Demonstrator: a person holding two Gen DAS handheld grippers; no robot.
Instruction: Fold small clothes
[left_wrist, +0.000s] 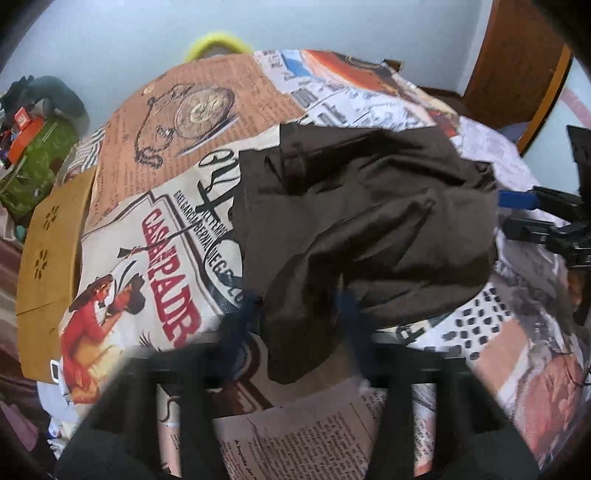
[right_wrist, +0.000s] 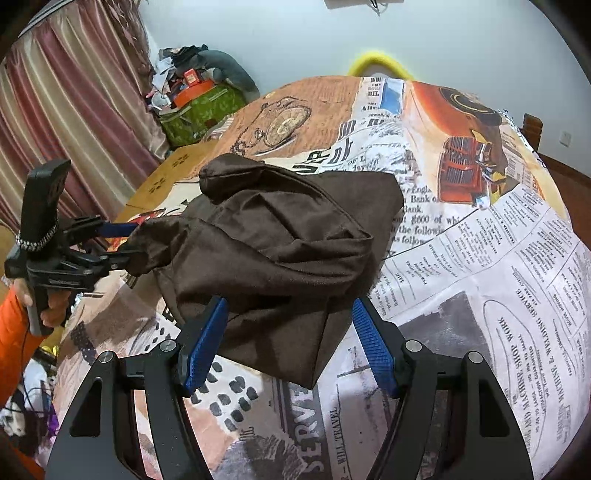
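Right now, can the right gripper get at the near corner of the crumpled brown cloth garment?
Probably yes. The right gripper is open, its blue fingers flanking the crumpled brown cloth garment with nothing between. The left gripper is at the far left edge, out of the way.

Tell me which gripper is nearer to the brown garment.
Left. The left gripper has its fingers at the brown garment's edge, apparently pinching it; the right gripper is open, straddling its near corner.

garment (right_wrist: 280, 236) dk brown | fingers (right_wrist: 205, 343) blue | bedsheet (right_wrist: 480, 258) newsprint collage
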